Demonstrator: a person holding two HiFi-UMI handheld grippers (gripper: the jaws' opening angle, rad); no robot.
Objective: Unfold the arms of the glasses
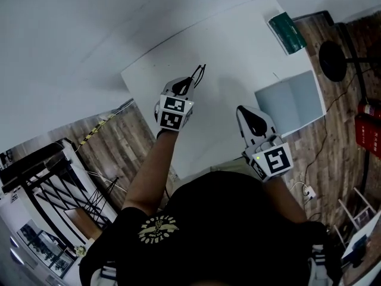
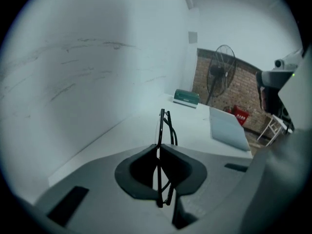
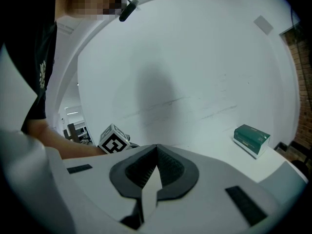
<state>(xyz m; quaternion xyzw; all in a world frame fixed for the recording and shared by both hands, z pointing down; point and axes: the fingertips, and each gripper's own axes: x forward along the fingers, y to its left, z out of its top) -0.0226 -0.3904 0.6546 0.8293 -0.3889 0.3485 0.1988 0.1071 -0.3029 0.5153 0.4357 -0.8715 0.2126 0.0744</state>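
Black glasses (image 2: 161, 128) pinched in left tongs (image 2: 159, 147); green box's (image 1: 287, 33) print unreadable.

I am working in what looks like a workroom or test studio, not a home. A plain white bench (image 1: 226, 46) stands against a bare white wall (image 2: 73, 57). I can see a plank floor (image 1: 119, 142), a brick wall (image 2: 201, 82) behind a standing fan (image 2: 222, 74), a power strip (image 1: 308, 190) on the floor and a black metal rack (image 1: 53, 189).
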